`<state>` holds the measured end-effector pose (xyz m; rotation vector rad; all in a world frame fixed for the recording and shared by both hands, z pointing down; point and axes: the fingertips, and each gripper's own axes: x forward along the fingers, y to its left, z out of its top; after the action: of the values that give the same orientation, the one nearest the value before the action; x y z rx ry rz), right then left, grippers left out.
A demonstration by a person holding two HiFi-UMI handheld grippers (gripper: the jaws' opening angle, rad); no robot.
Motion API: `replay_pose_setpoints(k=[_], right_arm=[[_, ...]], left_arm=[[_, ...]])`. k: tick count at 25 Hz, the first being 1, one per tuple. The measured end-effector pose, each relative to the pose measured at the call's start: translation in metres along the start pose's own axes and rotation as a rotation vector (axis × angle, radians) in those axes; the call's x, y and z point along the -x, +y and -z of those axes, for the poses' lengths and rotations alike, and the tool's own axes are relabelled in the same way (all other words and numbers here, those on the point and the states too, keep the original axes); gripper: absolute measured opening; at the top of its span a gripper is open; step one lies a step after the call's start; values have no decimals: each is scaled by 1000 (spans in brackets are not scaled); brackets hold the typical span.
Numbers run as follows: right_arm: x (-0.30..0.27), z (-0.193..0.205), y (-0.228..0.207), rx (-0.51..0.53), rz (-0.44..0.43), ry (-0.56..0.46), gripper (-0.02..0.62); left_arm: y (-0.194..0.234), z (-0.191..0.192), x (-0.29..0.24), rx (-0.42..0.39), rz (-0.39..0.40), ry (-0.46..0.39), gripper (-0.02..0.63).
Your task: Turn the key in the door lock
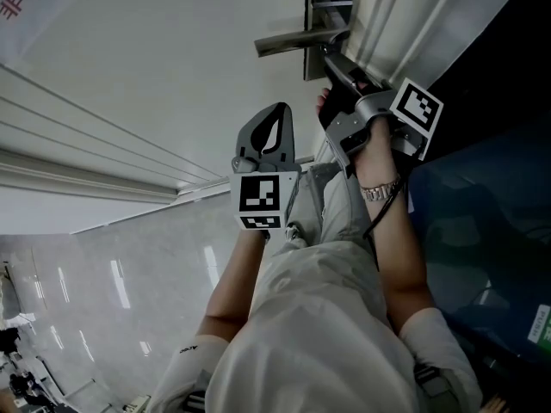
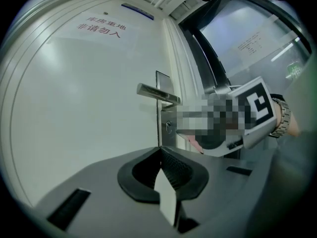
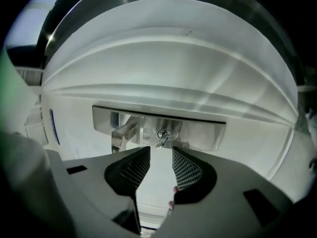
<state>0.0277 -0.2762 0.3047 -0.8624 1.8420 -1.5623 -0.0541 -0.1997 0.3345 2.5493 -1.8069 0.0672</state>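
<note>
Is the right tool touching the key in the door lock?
Apart. In the right gripper view the right tool has its jaws spread, and the key sits beyond their tips, neither pad on it.

Held level, left gripper (image 2: pixel 159 151) with jaws pressed together, empty; right gripper (image 3: pixel 161 157) at two o'clock of it in head view, jaws parted, empty; left forearm (image 1: pixel 231 295) and right forearm (image 1: pixel 400 265) outstretched.
</note>
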Motion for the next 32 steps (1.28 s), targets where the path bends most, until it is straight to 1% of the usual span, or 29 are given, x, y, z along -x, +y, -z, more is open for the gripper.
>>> replay_pose_setpoints(k=[3,7,9,11,14,18,20,23,26,29,32], right_arm=[[9,2,-4,181,52,26,120],[14,4,-3,339,87,35,120],[16,1,-1,460,114,25,120],[19,-4,4,641,158,-3,123],[19,-8,13,960,234,-30,127],[9,0,15,1376,342,22,127],[5,1,13,1529,384,44,126],[0,3,11,1695,437,52,126],[-5,3,11,1835,485,42,126],[-11,5,10,1932,516,50,126],[-16,2,11,2009,544,35,118]], left_arm=[[-1,3,0,1,-2,4,8],[-2,5,-1,-1,-3,7,8],[-2,5,0,-4,-2,6,8],[-2,4,0,-7,0,3,8],[0,1,2,-10,3,0,8],[3,-2,4,-14,-2,-5,8],[2,-3,3,-14,0,-6,9],[2,-2,1,-17,2,-3,8],[4,0,1,-15,-3,2,8],[8,3,2,-10,-9,10,8],[9,6,2,-11,-12,15,8]])
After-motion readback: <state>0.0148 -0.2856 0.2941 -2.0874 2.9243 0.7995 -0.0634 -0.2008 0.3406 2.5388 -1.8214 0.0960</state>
